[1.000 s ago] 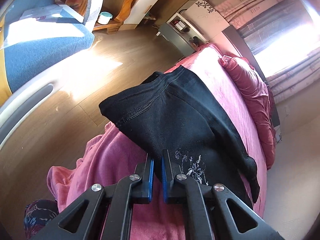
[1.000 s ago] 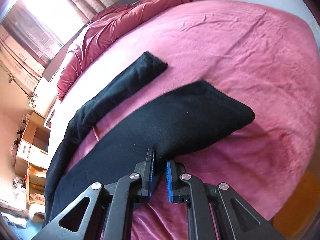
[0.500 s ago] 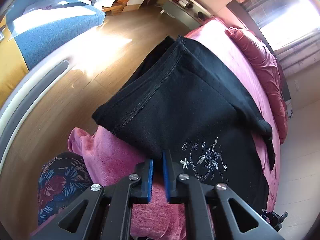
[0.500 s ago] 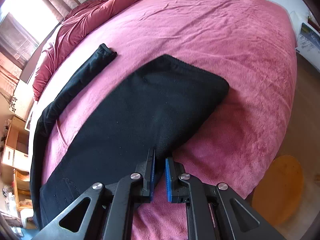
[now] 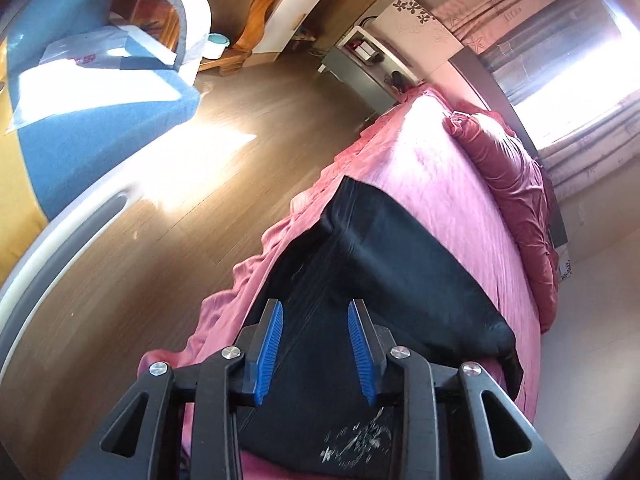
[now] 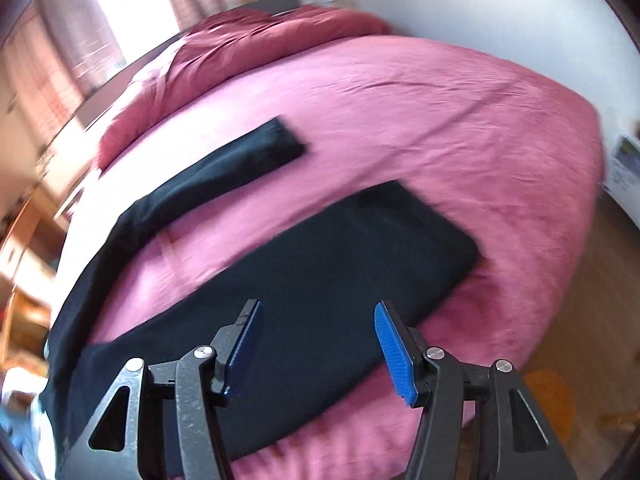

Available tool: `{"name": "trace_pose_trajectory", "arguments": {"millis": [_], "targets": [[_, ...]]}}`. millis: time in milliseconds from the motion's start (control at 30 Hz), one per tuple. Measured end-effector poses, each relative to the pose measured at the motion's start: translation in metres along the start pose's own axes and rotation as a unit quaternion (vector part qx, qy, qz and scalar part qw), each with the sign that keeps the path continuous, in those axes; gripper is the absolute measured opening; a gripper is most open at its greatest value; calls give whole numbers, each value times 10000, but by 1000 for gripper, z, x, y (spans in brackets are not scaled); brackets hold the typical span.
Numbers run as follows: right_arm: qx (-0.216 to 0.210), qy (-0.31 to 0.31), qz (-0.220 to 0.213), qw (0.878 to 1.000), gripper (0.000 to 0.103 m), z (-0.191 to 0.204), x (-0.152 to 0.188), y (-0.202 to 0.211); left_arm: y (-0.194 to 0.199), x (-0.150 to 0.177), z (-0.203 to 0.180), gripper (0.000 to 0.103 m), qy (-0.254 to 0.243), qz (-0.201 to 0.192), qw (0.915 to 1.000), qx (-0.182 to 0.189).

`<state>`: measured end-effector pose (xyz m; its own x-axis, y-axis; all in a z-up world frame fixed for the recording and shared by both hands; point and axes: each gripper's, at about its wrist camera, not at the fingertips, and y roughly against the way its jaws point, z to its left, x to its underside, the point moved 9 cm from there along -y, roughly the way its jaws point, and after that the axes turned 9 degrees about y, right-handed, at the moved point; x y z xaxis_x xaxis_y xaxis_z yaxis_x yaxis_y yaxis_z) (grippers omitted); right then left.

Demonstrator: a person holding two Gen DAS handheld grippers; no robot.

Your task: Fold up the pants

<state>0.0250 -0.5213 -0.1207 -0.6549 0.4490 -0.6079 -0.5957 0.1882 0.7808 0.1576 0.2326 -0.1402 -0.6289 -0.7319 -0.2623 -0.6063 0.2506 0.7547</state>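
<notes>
Black pants [image 6: 328, 280] lie on the pink bedspread [image 6: 460, 120], near the edge of the bed closest to us. Left gripper [image 5: 316, 344]: jaws spread apart, blue pads bare, nothing between them; it hangs over the waist end. Right gripper [image 6: 316, 344]: jaws likewise wide apart and empty, above the near leg.

Step in hand, as we judge it: the garment is laid out, neither gripper holds cloth, and the first fold, leg over leg, is not yet done. The two legs lie apart in a V. One leg is broad and flat just ahead of the right gripper; the other runs thin toward the dark red quilt [image 6: 260, 40] at the head of the bed.

Next move, in our reading: take the far leg at the cuff and near the crotch and bring it across onto the near leg, or the reverse. Both grippers would need to close on a single edge and move together so the cloth does not twist.

Look of the cloth: soft, matte, limp. Pale embroidery [image 5: 360, 438] shows near the waist in the left view. The waist corner seems to stand slightly raised, but motion blur makes this uncertain.
</notes>
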Motion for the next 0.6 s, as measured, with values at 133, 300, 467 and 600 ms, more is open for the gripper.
{"name": "trace_pose_trajectory", "arguments": {"millis": [133,300,467,600], "targets": [[-632,710,390,9947,59,79,17,-20,-45,-33,-39,48,-92,256,9994,198],[-1371,1496,866,9754,60,170,48,-40,-108,-61,-71,51,34,716,9971,255],[-1735,1933,1155,9588,60,230,75,-55,-160,-81,-70,51,528,829,9951,94],[-1827,2241,1201,9497,60,264,80,-63,-194,-94,-71,51,604,925,9938,-94]]}}
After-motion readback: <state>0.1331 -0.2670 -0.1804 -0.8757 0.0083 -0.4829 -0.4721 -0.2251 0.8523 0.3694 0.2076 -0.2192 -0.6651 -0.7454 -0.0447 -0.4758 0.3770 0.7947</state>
